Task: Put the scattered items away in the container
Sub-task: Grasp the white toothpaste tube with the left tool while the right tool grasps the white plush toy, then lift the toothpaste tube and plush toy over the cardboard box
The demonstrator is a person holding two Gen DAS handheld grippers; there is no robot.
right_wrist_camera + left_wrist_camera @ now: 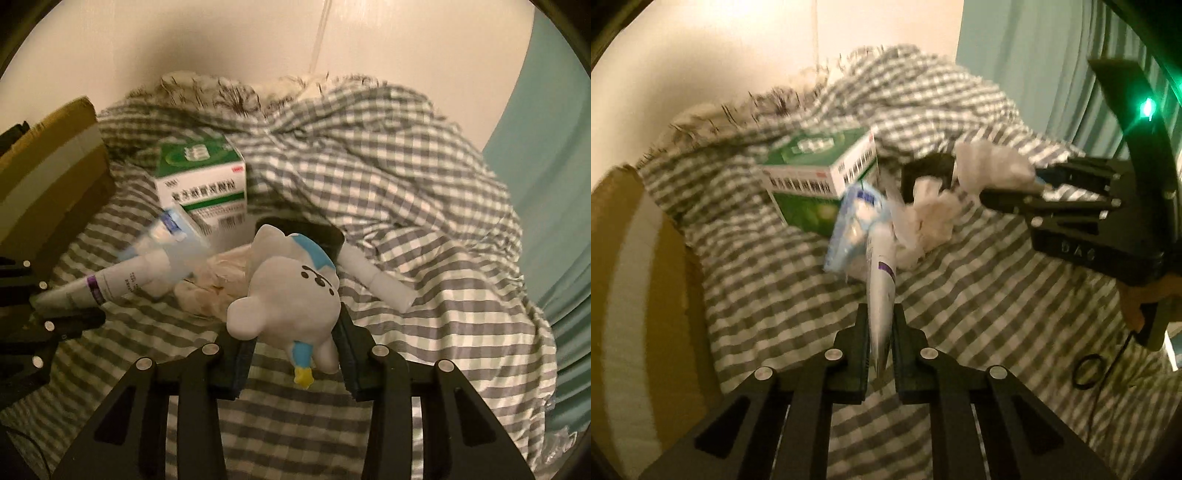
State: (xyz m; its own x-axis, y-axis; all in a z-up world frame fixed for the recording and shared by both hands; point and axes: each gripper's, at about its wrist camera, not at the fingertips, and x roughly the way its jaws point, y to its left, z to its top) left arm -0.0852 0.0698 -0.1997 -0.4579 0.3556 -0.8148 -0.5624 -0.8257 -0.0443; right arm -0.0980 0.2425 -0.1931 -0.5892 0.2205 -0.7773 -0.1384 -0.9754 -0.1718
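Note:
My left gripper (881, 314) is shut on the flat end of a white tube with a purple band (881, 273), held above the checked bedspread. A blurred blue-and-white packet (855, 221) sits at the tube's cap end; I cannot tell whether it hangs on the tube. My right gripper (291, 328) is shut on a white toy figure with blue parts (291, 291). It shows at the right of the left wrist view as well, right gripper (1004, 181). The brown cardboard box (639, 295) stands at the left, also cardboard box (48, 166).
On the bedspread lie a green-and-white carton (201, 177), crumpled tissue (218, 284), a white stick-shaped tube (376, 277) and a black object (306, 229). A black hair band (1087, 371) and a cable lie at the right. Behind are a wall and a teal curtain (1034, 55).

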